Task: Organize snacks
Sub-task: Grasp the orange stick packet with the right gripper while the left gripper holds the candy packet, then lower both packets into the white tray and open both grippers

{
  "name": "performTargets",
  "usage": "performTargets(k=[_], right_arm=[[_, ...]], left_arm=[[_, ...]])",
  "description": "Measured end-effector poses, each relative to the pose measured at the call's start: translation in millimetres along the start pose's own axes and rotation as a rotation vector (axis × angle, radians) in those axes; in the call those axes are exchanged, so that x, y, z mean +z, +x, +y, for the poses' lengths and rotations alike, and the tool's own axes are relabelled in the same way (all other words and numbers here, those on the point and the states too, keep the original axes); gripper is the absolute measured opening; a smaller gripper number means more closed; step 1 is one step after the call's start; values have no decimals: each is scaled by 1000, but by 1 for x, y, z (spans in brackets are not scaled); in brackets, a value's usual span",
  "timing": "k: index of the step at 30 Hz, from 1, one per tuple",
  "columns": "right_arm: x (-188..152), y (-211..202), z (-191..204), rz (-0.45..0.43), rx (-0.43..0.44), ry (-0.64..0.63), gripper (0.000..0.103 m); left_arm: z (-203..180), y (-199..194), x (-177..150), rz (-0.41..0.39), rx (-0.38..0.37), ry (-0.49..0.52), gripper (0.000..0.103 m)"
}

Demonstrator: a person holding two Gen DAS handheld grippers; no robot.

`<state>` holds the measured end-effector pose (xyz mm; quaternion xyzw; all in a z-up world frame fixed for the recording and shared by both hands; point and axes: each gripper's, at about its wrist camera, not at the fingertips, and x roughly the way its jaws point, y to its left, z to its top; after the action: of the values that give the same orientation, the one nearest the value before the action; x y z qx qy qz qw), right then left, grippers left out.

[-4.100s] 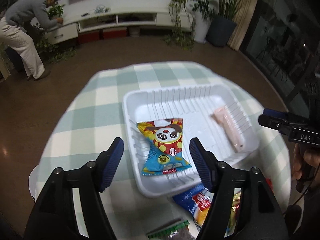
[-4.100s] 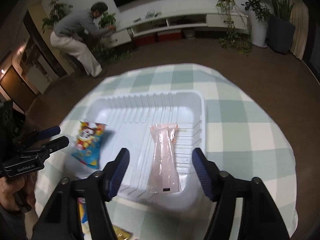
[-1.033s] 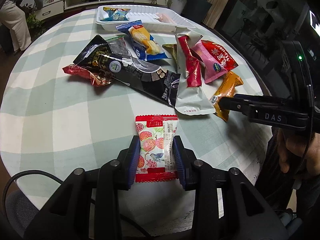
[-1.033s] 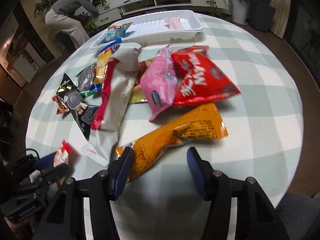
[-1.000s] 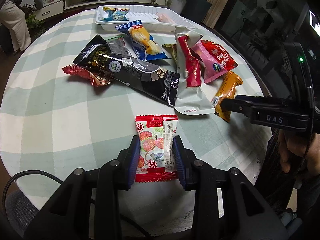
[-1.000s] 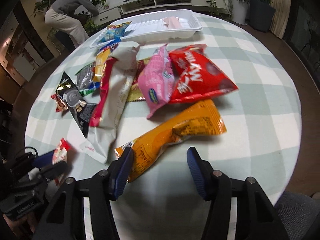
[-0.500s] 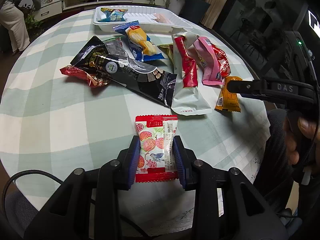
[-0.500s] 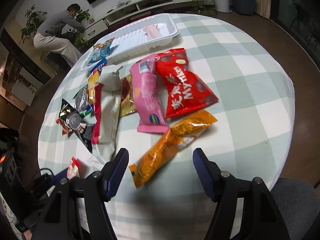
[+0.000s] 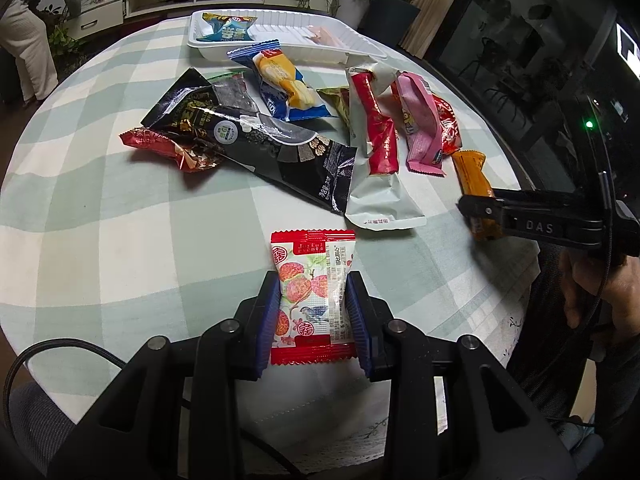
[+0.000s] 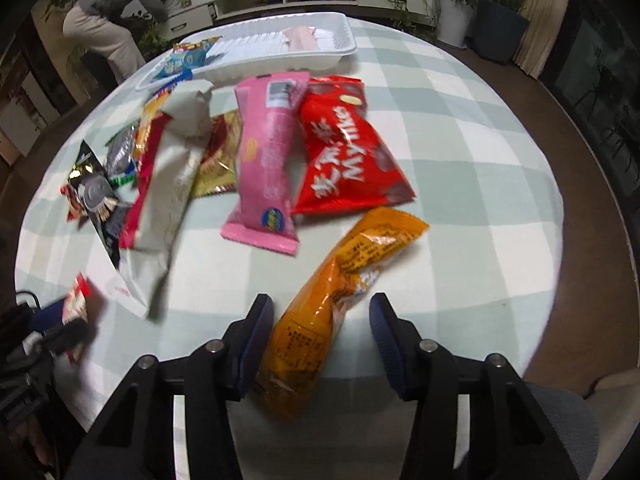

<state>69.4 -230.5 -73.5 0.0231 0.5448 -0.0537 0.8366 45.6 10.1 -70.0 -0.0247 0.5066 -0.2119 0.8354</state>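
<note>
Both tongs work at the table's near edge: the left gripper point(image 9: 311, 312) squeezes the red candy packet point(image 9: 312, 294), while the right gripper point(image 10: 322, 342), jaws closing around the orange snack bag point(image 10: 340, 292), should pinch gently and evenly.

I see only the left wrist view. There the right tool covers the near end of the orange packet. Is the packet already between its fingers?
Observer: Yes. In the right wrist view the orange packet lies between the fingers of the right tool, and the jaws are closing.
Operator: Do both fingers press it?
Observer: Not yet. One finger meets the packet, and the other finger stands apart from it.
Operator: Does another snack lie on it?
Observer: None lies on it. The red bag comes close to its far end, but I cannot tell whether they touch.
</note>
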Motion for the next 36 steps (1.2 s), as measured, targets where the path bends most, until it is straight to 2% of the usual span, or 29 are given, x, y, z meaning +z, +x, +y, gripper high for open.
performTargets(k=[6,11,13,15,16,18,19,21,27,36], right_arm=[[10,-12,-15,-37,-1,29,52],[14,9,-9,-4,-16,7,52],[10,8,-5,-22,-30,-21,52],[9,7,-6,-21,-22,-30,47],[9,6,-5,-19,-18,-39,40],[8,5,-5,-20,-12,-43,33],[6,4,-7,-22,0,-36,28],[5,3,-10,-21,22,-22,26],[-2,-5,-20,-31,103,26,25],[-1,-40,-21,-116,237,45,25]], left_arm=[[-1,1,1,1,7,3,31],[-1,0,0,-1,10,2,31],[-1,0,-1,-2,13,-1,31],[-1,0,0,-5,16,-1,31],[-1,0,0,-6,16,-1,31],[-1,-1,-1,-8,14,-6,31],[-1,-1,-1,-9,13,-8,31],[0,-2,-1,-13,13,-11,31],[4,-4,-3,-24,3,-26,31],[15,-25,3,-79,-33,-72,31]])
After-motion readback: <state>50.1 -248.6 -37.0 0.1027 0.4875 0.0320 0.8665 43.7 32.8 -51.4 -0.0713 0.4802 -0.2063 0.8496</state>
